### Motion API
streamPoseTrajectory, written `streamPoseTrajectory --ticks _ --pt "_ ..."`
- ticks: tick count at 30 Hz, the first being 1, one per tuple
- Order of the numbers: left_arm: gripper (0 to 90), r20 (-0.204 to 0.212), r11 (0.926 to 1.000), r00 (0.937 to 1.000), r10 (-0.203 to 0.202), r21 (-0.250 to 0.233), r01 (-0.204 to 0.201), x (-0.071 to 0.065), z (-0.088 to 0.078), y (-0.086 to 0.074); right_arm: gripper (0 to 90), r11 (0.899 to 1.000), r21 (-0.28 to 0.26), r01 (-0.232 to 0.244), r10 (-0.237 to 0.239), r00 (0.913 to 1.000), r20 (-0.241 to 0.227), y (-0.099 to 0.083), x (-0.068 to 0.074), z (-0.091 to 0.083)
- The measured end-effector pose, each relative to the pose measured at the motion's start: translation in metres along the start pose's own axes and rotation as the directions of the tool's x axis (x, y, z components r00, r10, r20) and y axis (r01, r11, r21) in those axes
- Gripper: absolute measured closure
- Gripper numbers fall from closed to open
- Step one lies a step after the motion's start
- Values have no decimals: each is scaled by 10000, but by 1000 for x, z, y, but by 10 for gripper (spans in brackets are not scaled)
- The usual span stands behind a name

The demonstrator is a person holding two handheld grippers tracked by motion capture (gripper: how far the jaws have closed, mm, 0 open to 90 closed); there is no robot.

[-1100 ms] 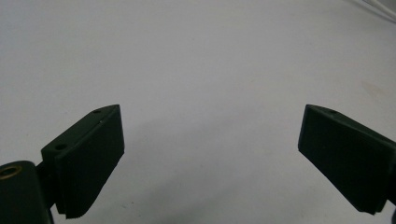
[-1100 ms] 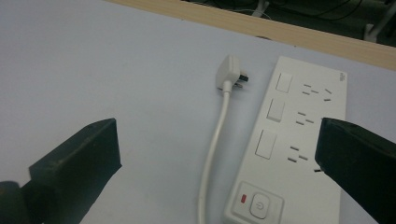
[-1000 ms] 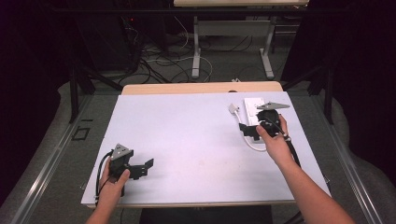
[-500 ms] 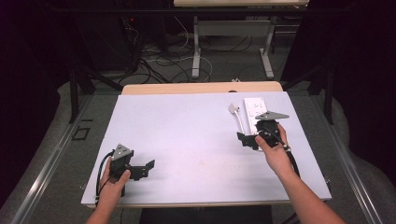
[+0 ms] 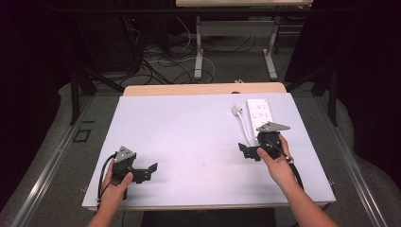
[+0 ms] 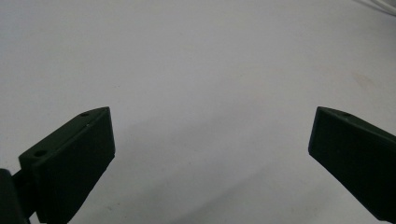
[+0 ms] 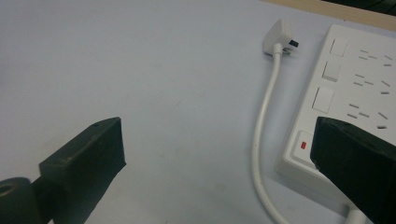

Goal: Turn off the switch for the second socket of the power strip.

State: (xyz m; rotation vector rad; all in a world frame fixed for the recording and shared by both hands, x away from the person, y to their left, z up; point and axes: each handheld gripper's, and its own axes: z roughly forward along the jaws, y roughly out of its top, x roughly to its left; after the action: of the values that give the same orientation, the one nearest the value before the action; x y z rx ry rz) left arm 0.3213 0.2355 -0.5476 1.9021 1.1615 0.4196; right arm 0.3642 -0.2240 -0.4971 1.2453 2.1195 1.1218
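A white power strip lies at the back right of the white table. Its short white cable curls beside it and ends in a loose white plug. My right gripper hovers just in front of the strip, open, jaws pointing left, holding nothing. In the right gripper view the strip, with its red-marked switch, sits behind the right jaw, and the cable and plug run up between the open jaws. My left gripper rests open at the front left over bare table.
A wooden strip edges the table's far side. Beyond it, table legs and tangled cables lie on the dark floor. A metal rail runs along the table's left side.
My right gripper has drawn back from the power strip toward the table's front edge, still open. The left gripper has stayed in place.
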Motion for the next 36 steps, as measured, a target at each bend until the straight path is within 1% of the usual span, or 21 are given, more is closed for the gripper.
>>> streamPoseTrajectory --ticks 2,4,5,6,15,17,18,20,21,22,24,25,29,35,36 --pt "6 29 10000 10000 2 17 -2 0 0 0 31 10000 -5 -32 32 10000 -16 -3 1 0" --pt "7 52 10000 10000 2 37 -2 0 0 0 35 9998 46 -174 174 9998 -58 -7 2 0" --pt "7 51 10000 10000 16 50 -17 0 0 0 36 9999 17 -148 148 9999 -61 -9 2 0" --pt "7 63 10000 10000 18 54 -19 0 0 0 36 9997 2 -253 253 9997 -65 -10 3 0" --pt "14 74 10000 10000 35 87 -36 0 1 0 39 9997 197 -157 157 9999 -26 -29 5 2" --pt "16 109 10000 9999 60 69 -61 -1 1 0 38 9997 226 -87 86 10000 33 -33 6 2" --pt "16 72 10000 10000 34 -43 -33 -1 1 0 38 9997 243 -30 28 10000 84 -34 7 2" --pt "16 137 9999 9998 118 41 -119 -1 0 0 38 9996 275 -18 14 9999 147 -38 8 2" --pt "16 129 9998 9997 199 54 -199 -1 0 0 35 9996 282 -33 30 9999 116 -39 8 2" --pt "16 121 9999 9998 133 -19 -133 -2 1 0 33 9996 287 -52 49 9999 89 -40 9 2" --pt "16 91 9998 9998 175 -43 -174 -3 1 0 32 9996 269 -102 100 9999 58 -43 9 3" --pt "16 85 9996 9996 287 -57 -287 -2 1 0 32 9996 268 -64 62 9999 98 -44 9 3" --pt "15 141 9997 9997 195 -149 -193 -3 0 0 32 9996 237 -140 139 9999 45 -48 9 3" --pt "16 142 9997 9996 255 -60 -254 -2 0 0 35 9996 274 -52 54 10000 -76 -54 11 5" --pt "16 138 9997 9996 248 -67 -247 -2 0 0 36 9994 327 -136 139 9999 -103 -55 12 6"
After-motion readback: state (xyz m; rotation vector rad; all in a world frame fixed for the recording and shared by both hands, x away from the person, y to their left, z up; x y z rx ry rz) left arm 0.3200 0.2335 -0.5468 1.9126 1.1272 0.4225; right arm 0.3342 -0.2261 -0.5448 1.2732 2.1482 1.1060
